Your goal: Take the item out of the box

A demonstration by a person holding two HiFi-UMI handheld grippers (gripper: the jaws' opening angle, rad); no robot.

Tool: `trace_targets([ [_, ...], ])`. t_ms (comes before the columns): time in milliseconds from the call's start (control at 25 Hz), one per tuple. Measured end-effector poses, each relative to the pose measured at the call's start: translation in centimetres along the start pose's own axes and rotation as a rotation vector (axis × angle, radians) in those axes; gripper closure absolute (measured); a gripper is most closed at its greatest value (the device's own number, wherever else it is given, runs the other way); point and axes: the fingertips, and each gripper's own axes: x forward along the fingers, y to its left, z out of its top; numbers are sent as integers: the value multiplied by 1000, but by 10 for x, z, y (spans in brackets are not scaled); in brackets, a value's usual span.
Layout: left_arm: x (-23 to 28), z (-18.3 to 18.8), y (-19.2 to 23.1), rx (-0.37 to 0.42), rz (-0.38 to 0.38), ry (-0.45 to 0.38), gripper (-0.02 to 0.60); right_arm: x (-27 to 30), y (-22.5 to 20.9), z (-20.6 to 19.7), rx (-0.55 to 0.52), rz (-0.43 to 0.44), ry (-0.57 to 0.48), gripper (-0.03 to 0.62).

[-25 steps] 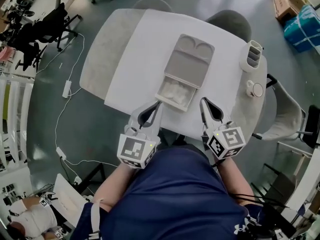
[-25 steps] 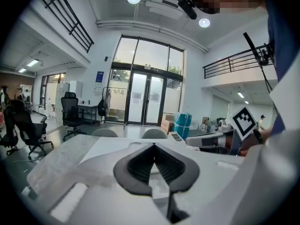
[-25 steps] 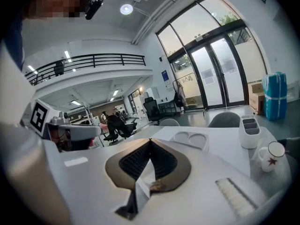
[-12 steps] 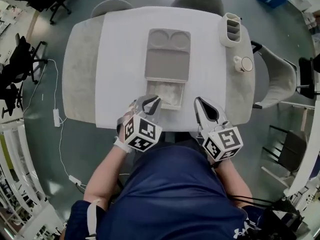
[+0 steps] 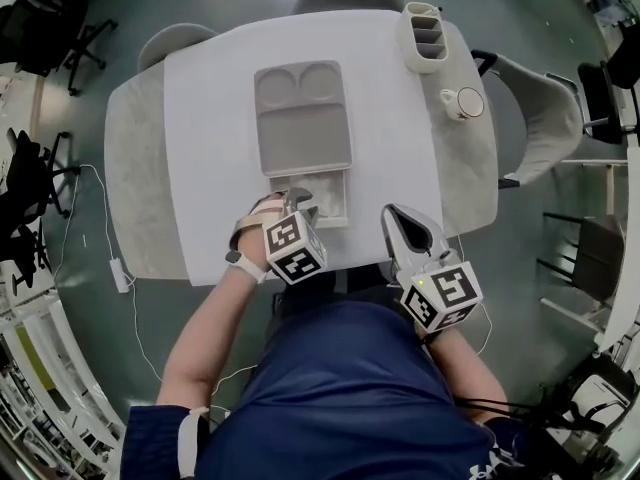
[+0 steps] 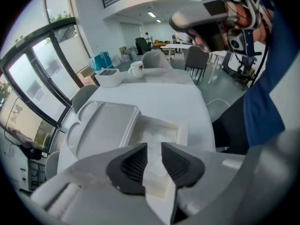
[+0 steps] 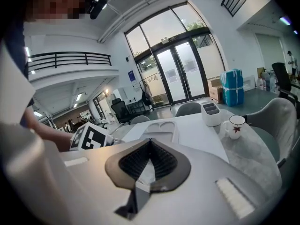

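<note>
A grey box point(image 5: 303, 118) lies on the white cloth, its lid point(image 6: 105, 125) slid back from the near end. That open end point(image 5: 325, 196) shows a white crumpled item point(image 6: 157, 134) inside. My left gripper point(image 5: 297, 201) hovers right at the open end, just above its near wall. Its jaws point(image 6: 153, 150) are opening, a narrow gap shows between the ribbed pads, and nothing is gripped. My right gripper point(image 5: 392, 213) stays at the table's front edge, to the right of the box. In the right gripper view its jaws point(image 7: 150, 143) are shut and hold nothing.
A white compartment caddy point(image 5: 424, 34) and a white mug point(image 5: 461, 102) stand at the far right of the table. Grey chairs point(image 5: 545, 118) ring the table. The white cloth point(image 5: 205, 128) covers the middle, and a grey tabletop point(image 5: 130, 188) shows on both sides.
My left gripper has moved forward from the table's front edge to the box's open end, and its jaws have parted. The right gripper has stayed near the front edge.
</note>
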Motion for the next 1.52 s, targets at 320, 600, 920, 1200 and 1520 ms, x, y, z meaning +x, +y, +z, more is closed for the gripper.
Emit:
trace_targets([
  [320,45,-10,-19,69,-107,141,476,-16,-16,-7,30,-15,-8,591],
  [600,71,-19,-17,99,-136,217,487,-33,-28,-13,58,-36,-25,591],
  [920,73,-18,-25,91,-182,209,580,-44,-35,-18,64,-44,-30,591],
  [1200,56,-10,-22,141,-129,171,580,-43,-26,-18,47,-14,-28,591],
  [1520,18,-3,-18,80,-76,84,580,-41,-12,-15,16,22,-24,591],
])
